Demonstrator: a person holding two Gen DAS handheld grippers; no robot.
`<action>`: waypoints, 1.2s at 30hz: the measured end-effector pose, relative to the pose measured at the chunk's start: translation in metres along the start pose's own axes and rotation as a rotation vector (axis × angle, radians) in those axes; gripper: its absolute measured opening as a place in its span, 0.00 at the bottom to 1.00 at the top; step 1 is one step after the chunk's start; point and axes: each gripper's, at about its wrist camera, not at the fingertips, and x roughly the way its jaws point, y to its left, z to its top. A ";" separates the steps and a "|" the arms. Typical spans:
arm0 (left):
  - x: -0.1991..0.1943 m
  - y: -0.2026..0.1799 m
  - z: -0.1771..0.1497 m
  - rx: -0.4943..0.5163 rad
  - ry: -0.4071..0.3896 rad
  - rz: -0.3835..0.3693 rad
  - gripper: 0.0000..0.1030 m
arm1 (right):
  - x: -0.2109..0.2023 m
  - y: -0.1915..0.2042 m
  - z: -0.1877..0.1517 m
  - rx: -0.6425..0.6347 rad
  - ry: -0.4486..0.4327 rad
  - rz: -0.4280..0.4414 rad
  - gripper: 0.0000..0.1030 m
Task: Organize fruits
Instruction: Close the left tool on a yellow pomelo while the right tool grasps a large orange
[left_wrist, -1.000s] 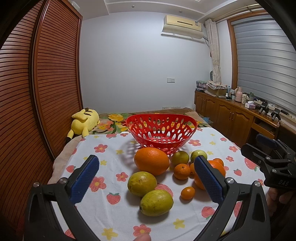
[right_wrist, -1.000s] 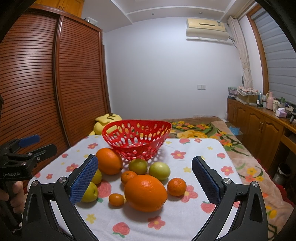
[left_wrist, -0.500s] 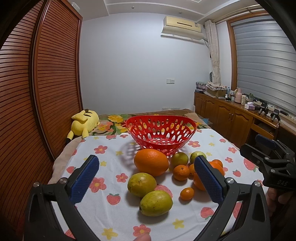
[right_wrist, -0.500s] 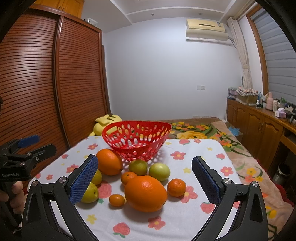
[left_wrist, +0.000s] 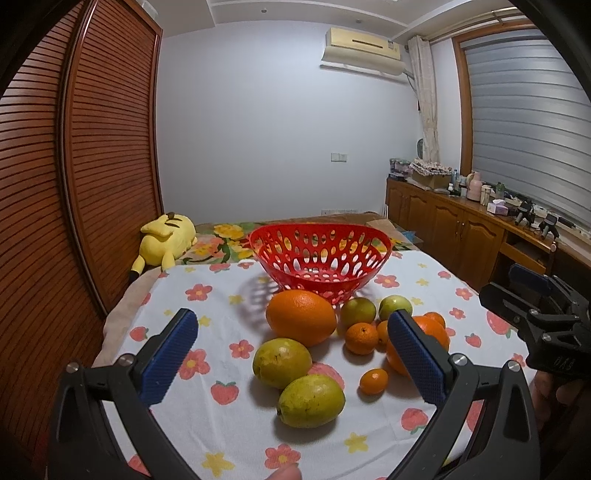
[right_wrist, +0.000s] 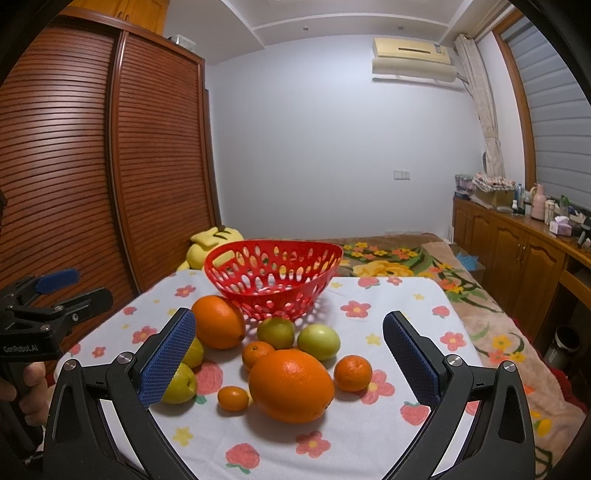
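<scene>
Nine fruits, loose, on the flowered tablecloth (right_wrist: 402, 295) of the tabletop, clustered just in front of the red basket (right_wrist: 273, 280), which stands toward the far edge and looks empty.

Item: two large oranges (right_wrist: 291, 385) (right_wrist: 218, 322), one nearest the front edge in the right wrist view, one touching or almost touching the basket wall. Likely the heaviest pieces; firm, round, prone to roll; best taken across the widest part.

Item: two yellow-green pears or similar (left_wrist: 311, 401) (left_wrist: 282, 363), toward the left edge. Probably softer-skinned; take across the belly, lightly.

Item: two small green fruits (right_wrist: 318, 342) (right_wrist: 276, 333), side by side near the basket.

Item: two mandarins (right_wrist: 352, 373) (right_wrist: 257, 354) and one very small kumquat-like fruit (right_wrist: 232, 398). Light, likely easy to bruise; the smallest would need the jaws nearly closed.

Left gripper (left_wrist: 291, 358): jaws spread wide, holding nothing, touching nothing, above the front-left of the cluster.

Right gripper (right_wrist: 288, 363): jaws equally wide, empty, framing the nearest large orange without contact.

No fruit appears to be in the basket yet.
</scene>
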 end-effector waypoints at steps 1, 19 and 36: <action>0.002 0.001 -0.003 -0.001 0.007 -0.003 1.00 | 0.001 0.000 -0.001 0.000 0.002 0.000 1.00; 0.047 0.011 -0.046 -0.018 0.153 -0.061 1.00 | 0.028 0.000 -0.027 -0.008 0.109 0.026 1.00; 0.081 0.015 -0.070 -0.039 0.301 -0.158 0.89 | 0.067 0.001 -0.051 -0.063 0.257 0.084 0.95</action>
